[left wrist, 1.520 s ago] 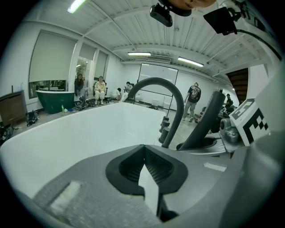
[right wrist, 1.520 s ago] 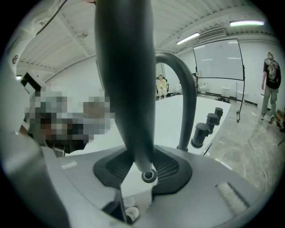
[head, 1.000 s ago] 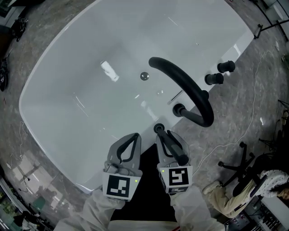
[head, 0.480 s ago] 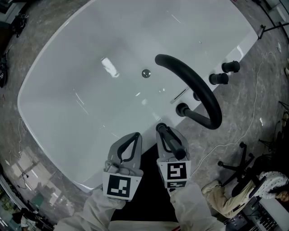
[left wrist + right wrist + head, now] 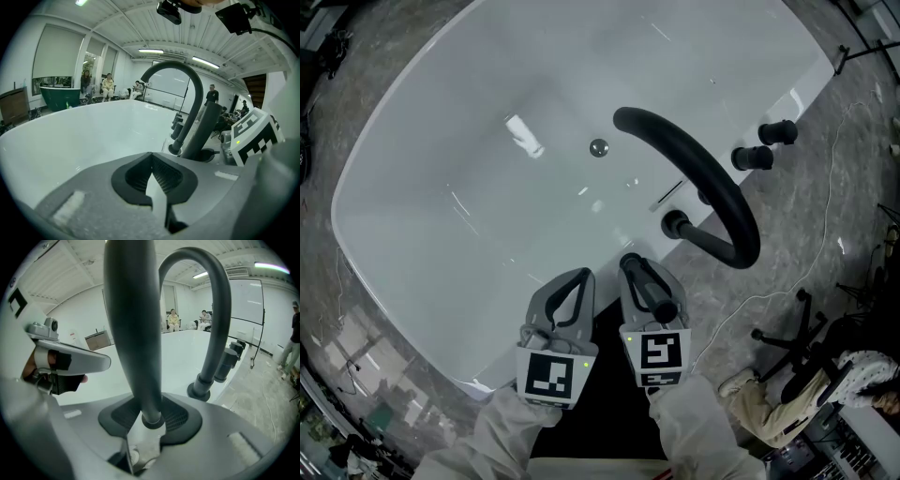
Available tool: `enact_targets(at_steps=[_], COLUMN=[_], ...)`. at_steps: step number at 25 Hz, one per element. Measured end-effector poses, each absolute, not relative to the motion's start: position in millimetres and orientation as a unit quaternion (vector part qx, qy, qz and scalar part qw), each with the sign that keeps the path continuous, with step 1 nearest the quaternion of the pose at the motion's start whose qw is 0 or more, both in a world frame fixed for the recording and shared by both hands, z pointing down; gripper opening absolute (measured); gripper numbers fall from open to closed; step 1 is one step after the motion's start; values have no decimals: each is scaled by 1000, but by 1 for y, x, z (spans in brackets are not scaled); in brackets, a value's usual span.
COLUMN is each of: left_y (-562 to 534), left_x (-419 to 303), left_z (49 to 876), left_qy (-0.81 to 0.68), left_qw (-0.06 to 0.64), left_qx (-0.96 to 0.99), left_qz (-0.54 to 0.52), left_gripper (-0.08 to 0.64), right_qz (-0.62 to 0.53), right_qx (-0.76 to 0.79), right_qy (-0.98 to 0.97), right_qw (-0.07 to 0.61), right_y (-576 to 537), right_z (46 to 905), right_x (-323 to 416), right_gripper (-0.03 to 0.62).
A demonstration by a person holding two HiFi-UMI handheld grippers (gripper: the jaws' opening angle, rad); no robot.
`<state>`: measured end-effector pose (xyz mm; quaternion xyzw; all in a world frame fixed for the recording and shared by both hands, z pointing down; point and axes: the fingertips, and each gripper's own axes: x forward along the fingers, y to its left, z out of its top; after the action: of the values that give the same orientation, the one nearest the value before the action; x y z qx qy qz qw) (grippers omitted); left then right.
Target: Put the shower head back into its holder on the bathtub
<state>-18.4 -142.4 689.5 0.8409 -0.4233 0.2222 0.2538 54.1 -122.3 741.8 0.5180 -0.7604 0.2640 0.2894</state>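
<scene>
Pinching the shower head [image 5: 133, 333] near its lower end, the right gripper [image 5: 637, 269] is held over the near rim of the tub [image 5: 441, 234], beside the base of the arched spout [image 5: 703, 178]. In the left gripper view the shower head is seen nearly upright, its lower tip at a dark round fitting [image 5: 206, 155] on the rim; whether it is seated cannot be told. The left gripper [image 5: 572, 281] is held just beside, jaws pressed together on nothing. Two knobs [image 5: 778, 131] are set beyond the spout.
</scene>
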Motion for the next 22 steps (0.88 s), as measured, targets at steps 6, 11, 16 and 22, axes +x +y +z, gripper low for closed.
enact_targets(at_steps=[6, 11, 16, 22], left_y=[-144, -140, -140, -140], left_x=[-16, -15, -15, -16], left_z=[702, 702, 705, 706], left_qy=[-422, -421, -422, -423], left_qw=[250, 249, 248, 244], left_qx=[841, 840, 840, 840], left_qz=[229, 233, 234, 238], left_gripper=[-8, -8, -8, -8], right_qz=[258, 254, 249, 254], right_qx=[515, 519, 521, 536], right_qy=[-759, -757, -754, -743], right_qw=[302, 304, 311, 311], right_y=[-121, -119, -119, -120], right_z=[745, 744, 746, 750], right_x=[52, 52, 52, 52], right_gripper=[140, 140, 140, 141])
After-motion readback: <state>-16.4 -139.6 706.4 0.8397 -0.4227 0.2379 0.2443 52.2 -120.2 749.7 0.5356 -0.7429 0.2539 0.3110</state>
